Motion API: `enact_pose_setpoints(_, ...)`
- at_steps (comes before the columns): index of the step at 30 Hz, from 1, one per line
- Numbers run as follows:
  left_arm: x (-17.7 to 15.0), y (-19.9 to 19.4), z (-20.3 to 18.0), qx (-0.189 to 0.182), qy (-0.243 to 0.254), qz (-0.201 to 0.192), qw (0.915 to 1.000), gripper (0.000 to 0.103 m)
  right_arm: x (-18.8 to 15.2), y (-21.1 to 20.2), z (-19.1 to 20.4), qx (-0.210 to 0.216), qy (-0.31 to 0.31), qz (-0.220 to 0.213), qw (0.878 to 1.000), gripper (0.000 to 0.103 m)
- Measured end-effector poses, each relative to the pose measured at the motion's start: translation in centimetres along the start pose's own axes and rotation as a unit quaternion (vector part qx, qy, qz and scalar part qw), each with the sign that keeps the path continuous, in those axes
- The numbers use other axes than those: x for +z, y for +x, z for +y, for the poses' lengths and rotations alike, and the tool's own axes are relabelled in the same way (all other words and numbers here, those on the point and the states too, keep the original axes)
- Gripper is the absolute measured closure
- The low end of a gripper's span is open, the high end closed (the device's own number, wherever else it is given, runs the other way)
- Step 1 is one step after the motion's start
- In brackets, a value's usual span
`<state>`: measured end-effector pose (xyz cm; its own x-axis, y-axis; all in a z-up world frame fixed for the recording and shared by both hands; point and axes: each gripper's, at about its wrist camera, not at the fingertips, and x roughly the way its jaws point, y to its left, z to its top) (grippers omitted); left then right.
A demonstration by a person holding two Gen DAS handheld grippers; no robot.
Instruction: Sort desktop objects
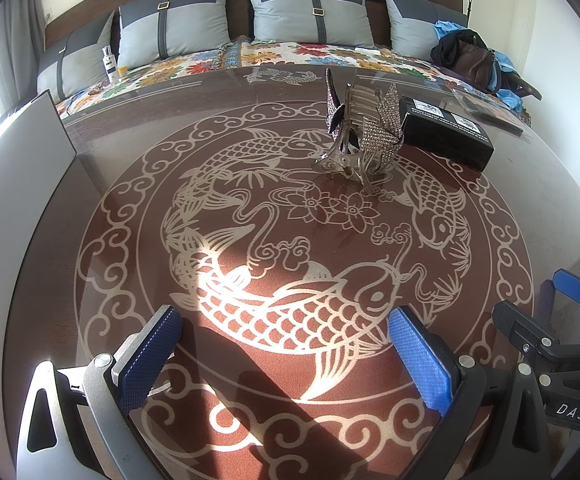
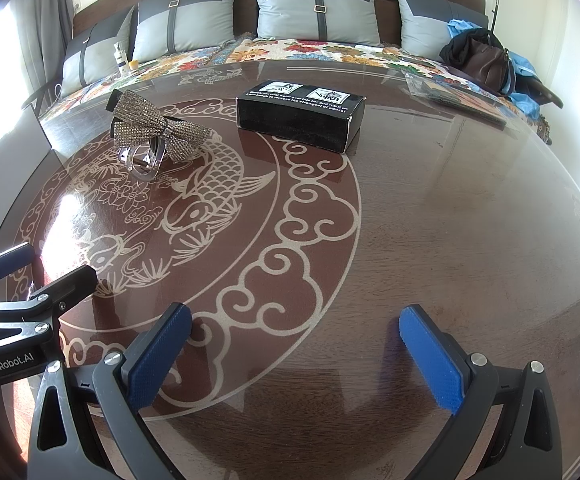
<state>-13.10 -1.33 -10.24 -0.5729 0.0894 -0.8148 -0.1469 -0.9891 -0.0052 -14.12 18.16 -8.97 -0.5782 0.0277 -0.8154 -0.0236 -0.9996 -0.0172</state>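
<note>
A rhinestone bow hair clip stands on the round glass-topped table, near the far middle of the koi pattern. A black box with white labels lies just right of it. In the right wrist view the hair clip is at the far left and the black box is straight ahead, far off. My left gripper is open and empty over the near part of the pattern. My right gripper is open and empty over the near table edge. Each gripper shows at the edge of the other's view.
A grey board lies at the table's left edge. A clear flat packet lies at the far right of the table. Behind the table is a sofa with grey cushions, a small bottle and a dark bag.
</note>
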Motion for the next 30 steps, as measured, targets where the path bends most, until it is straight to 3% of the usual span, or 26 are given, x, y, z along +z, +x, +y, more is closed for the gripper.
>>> enact_pose_setpoints(10, -0.1, 0.0, 0.0, 0.0, 0.0, 0.001, 1.0, 0.0, 0.0, 0.1, 0.0, 0.0, 0.0, 0.0, 1.0, 0.0)
enact_pose_setpoints(14, 0.2, 0.5, 0.3, -0.013, 0.02, 0.048, 0.9986, 0.0, 0.0, 0.1, 0.0, 0.0, 0.0, 0.0, 1.0, 0.0)
enact_pose_setpoints(19, 1.9, 2.5, 0.1, -0.016, 0.026, 0.075, 0.9967, 0.0, 0.0, 0.1, 0.0, 0.0, 0.0, 0.0, 1.0, 0.0)
enact_pose_setpoints(23, 3.7, 4.1, -1.7, -0.034, 0.053, 0.071, 0.9955, 0.0, 0.0, 0.0, 0.0, 0.0, 0.0, 0.0, 1.0, 0.0)
enact_pose_setpoints(25, 4.1, 4.8, -2.7, -0.025, 0.071, 0.06, 0.9954, 0.0, 0.0, 0.1, 0.0, 0.0, 0.0, 0.0, 1.0, 0.0)
enact_pose_setpoints(30, 6.1, 6.6, -2.6, -0.022, 0.034, 0.065, 0.997, 0.0, 0.0, 0.0, 0.0, 0.0, 0.0, 0.0, 1.0, 0.0)
